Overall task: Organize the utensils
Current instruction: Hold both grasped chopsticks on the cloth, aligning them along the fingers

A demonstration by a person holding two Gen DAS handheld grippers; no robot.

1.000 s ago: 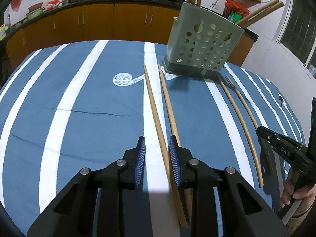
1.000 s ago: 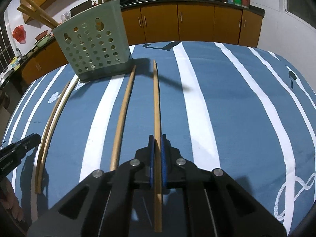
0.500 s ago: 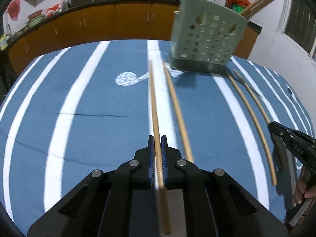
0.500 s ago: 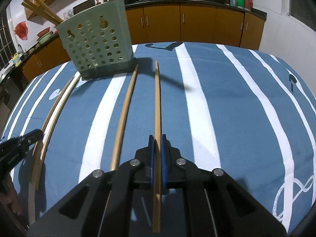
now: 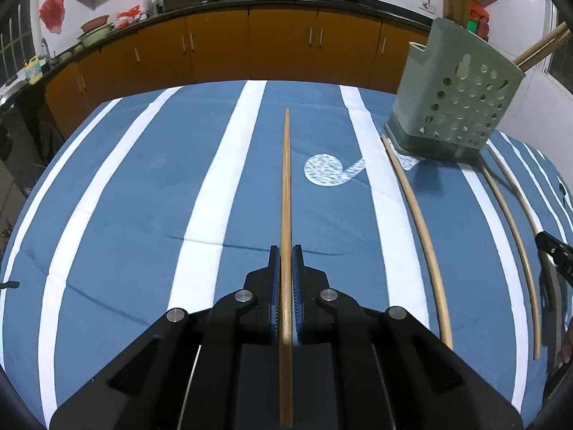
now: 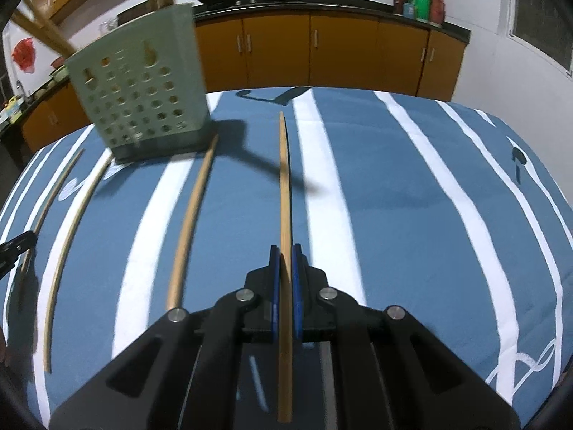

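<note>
**Both hand-held grippers clamp a chopstick**

The left hand-held gripper grasps one chopstick; the right hand-held gripper grasps another chopstick. The green holder stands far back on the striped counter, loose chopsticks beside it.

Blue cloth with white stripes; pale green perforated holder; tan chopsticks; orange, perhaps wooden, cabinets.

My right gripper clamps one chopstick pointing twelve o'clock; green holder at ten, loose chopstick between.
</note>
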